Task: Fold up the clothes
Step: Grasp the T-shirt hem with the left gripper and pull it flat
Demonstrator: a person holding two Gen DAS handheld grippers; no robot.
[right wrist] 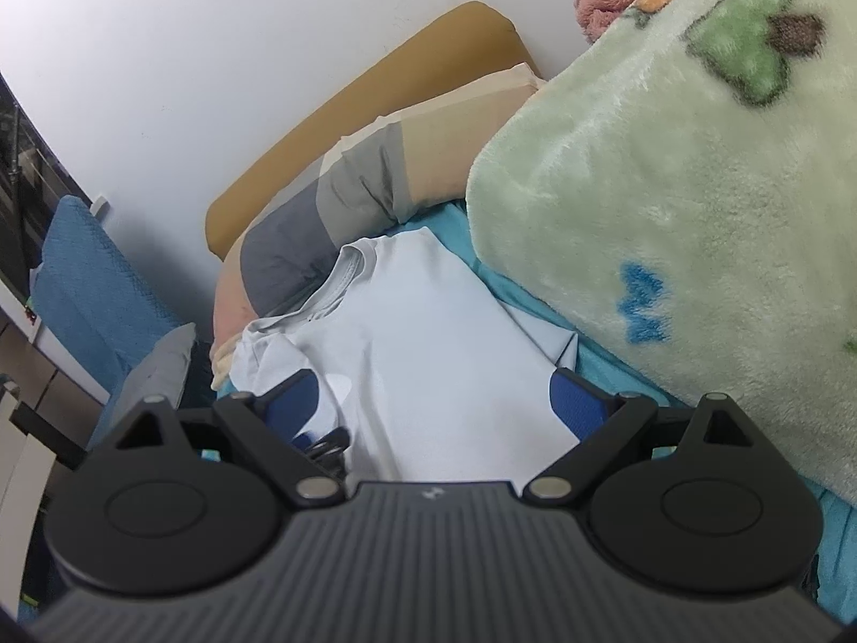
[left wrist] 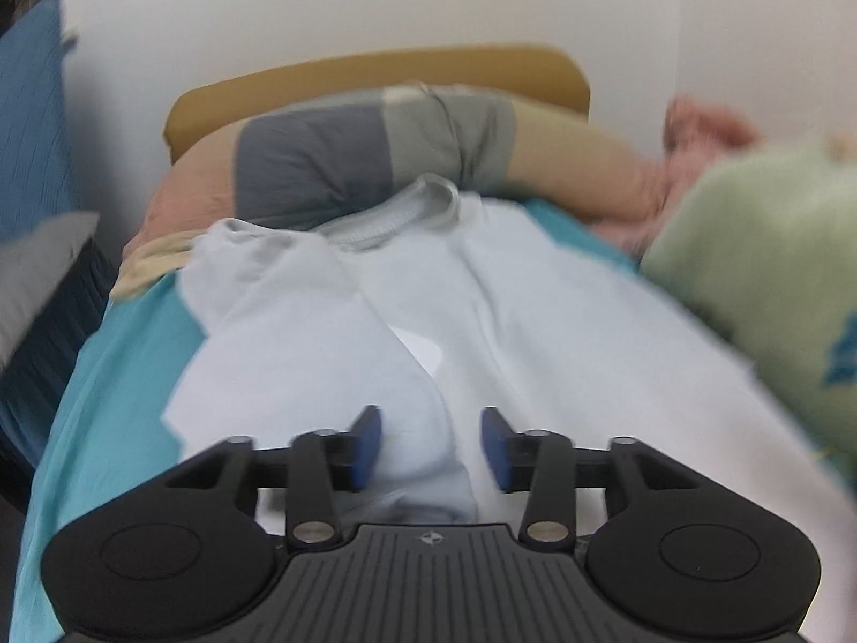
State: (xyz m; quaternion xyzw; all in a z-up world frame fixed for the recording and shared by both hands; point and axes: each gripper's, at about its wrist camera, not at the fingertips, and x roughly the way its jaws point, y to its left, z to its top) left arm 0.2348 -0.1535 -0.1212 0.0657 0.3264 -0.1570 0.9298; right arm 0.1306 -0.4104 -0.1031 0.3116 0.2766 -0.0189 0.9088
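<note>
Teal sheet [right wrist: 485, 262] covers the bed. On it we log, by size: a green fleece blanket [right wrist: 669, 203] along the bed's right edge; a colour-block pillow [left wrist: 343, 161] at the head, against the mustard headboard [left wrist: 375, 72]; a pale blue T-shirt [right wrist: 428, 332] mid-bed, collar toward the pillow. Our left gripper [left wrist: 431, 442] has fingers partly spread, astride a shirt fold; our right gripper [right wrist: 439, 402] has fingers spread wide over the shirt.

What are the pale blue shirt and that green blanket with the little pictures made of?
The pale blue shirt looks like thin, matte cotton-type knit: smooth, with a ribbed collar. The green blanket looks like plush fleece, its surface fuzzy. Exact fibres cannot be told.
</note>
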